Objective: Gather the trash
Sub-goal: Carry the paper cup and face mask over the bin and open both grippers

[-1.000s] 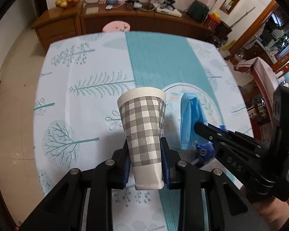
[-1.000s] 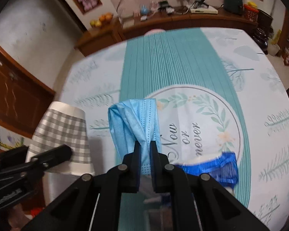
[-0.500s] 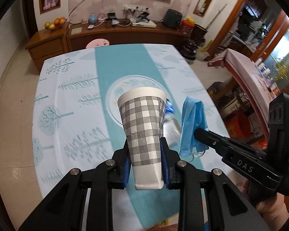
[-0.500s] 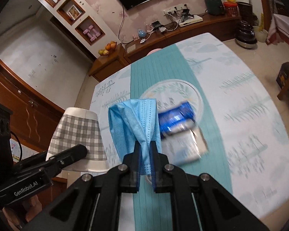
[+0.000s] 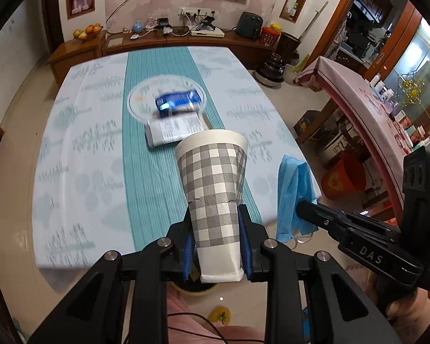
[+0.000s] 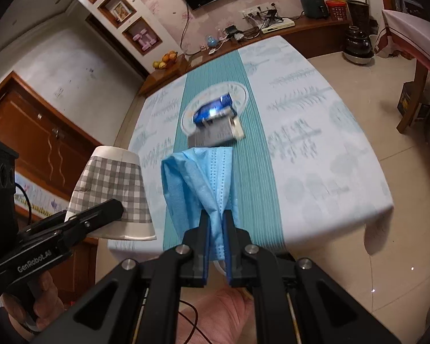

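Note:
My left gripper (image 5: 215,223) is shut on a grey checked paper cup (image 5: 213,183), held upright in the air off the table's near edge; the cup also shows in the right wrist view (image 6: 111,192). My right gripper (image 6: 215,220) is shut on a blue face mask (image 6: 199,177), which hangs from it in the left wrist view (image 5: 292,195). A blue wrapper (image 5: 177,101) and a grey-white packet (image 5: 175,130) lie on the table's teal runner, also in the right wrist view (image 6: 212,110).
The table (image 5: 80,132) has a patterned cloth. An orange bucket (image 5: 344,176) stands on the floor at the right, beside a second table (image 5: 367,106). A wooden sideboard (image 5: 169,43) lines the far wall.
Both grippers have pulled back and up from the table with the cup and mask. The wrapper and packet now lie farther away on the runner.

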The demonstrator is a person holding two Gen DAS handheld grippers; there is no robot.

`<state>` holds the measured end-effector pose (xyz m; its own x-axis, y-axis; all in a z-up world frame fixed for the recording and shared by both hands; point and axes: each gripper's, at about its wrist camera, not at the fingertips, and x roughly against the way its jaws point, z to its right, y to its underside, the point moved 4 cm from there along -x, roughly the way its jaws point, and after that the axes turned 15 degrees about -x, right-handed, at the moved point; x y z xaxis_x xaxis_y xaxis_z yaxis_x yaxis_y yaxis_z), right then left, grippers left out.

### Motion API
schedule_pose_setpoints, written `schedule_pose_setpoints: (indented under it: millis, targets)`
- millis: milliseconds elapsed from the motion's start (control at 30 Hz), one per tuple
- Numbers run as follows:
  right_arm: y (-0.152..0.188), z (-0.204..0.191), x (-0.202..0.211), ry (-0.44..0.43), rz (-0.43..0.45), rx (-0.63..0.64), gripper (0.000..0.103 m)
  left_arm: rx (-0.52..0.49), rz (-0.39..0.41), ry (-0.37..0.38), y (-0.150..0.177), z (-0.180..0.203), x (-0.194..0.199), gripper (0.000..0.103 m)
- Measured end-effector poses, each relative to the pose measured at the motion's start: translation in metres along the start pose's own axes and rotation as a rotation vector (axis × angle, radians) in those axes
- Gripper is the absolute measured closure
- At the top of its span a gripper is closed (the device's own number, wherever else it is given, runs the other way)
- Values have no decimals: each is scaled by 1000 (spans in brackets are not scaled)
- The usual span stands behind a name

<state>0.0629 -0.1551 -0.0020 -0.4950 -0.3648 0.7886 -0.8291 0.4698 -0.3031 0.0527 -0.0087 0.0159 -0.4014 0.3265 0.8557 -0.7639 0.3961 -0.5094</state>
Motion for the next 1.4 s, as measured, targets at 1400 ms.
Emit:
schedule_pose_setpoints:
  millis: [1400]
  targets:
    - [215, 224, -221, 211, -201, -337, 95, 55, -288, -26, 246, 14, -266, 77]
